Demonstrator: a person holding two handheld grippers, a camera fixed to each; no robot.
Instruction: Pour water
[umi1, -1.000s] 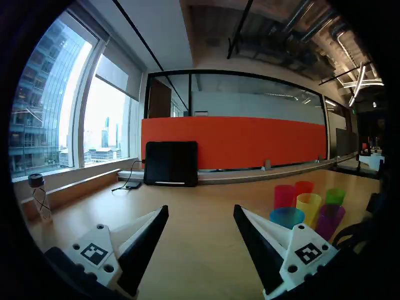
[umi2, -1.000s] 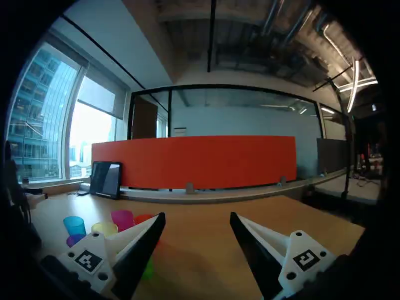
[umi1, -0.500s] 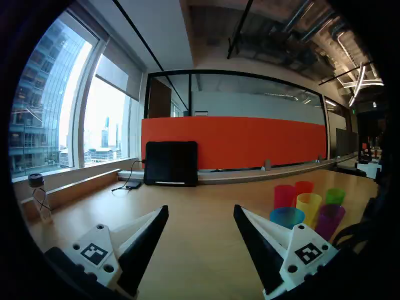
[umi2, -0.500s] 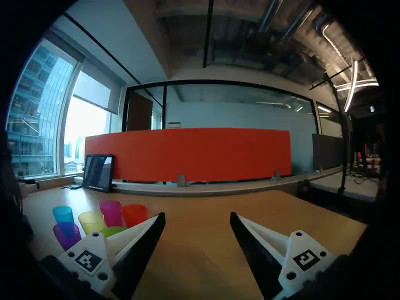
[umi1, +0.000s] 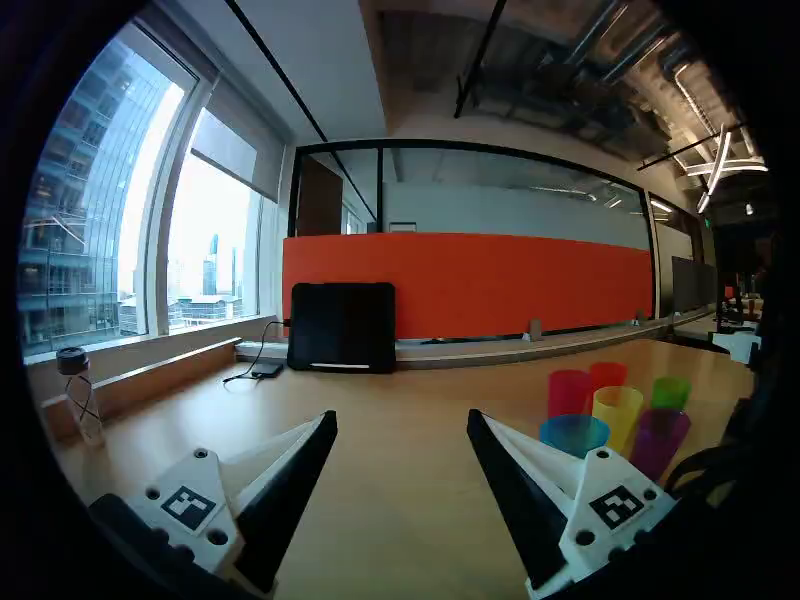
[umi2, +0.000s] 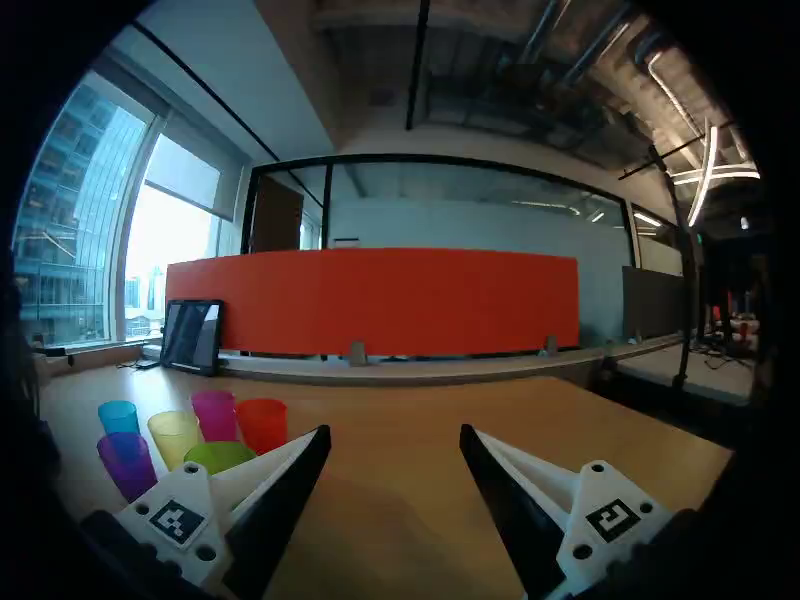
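in the left gripper view a tablet (umi1: 342, 327) is leaning at the back of the table (umi1: 400, 480), the left gripper (umi1: 400, 415) is holding its fingers wide apart on nothing, and six coloured cups (umi1: 617, 412) are standing clustered at the right. in the right gripper view the cups (umi2: 174, 436) are sitting at the left, one partly behind a finger, while the right gripper (umi2: 395, 430) is gaping empty over the wood.

Daylight floods through the overexposed windows (umi1: 190, 250), sharp focus, strong fisheye bending at edges.
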